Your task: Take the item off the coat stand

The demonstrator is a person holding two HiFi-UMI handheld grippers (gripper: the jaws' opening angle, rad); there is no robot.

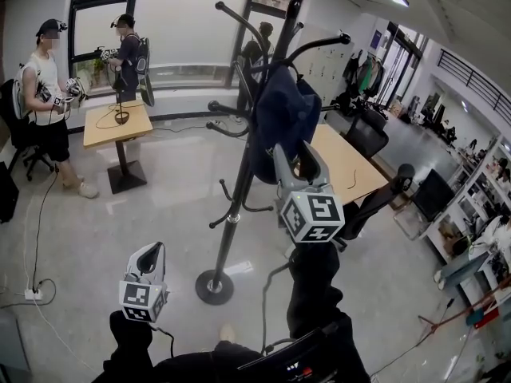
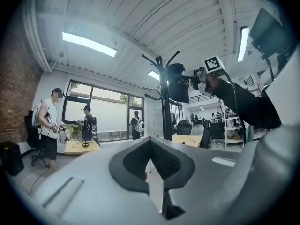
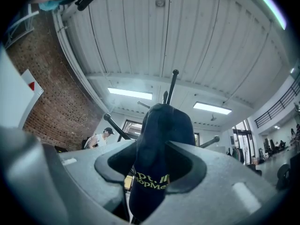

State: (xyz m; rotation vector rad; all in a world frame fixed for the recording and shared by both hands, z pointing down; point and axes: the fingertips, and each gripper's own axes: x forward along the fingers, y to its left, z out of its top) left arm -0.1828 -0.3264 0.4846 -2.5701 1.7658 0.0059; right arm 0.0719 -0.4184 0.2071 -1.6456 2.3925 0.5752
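Partly hidden: cap drapes coat stand hook, between parted right gripper jaws; left gripper together.

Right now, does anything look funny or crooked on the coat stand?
Nothing stands out. The coat stand is upright on its round base, and the dark blue cloth item hangs from an upper hook, with the open jaws of the right gripper around it.
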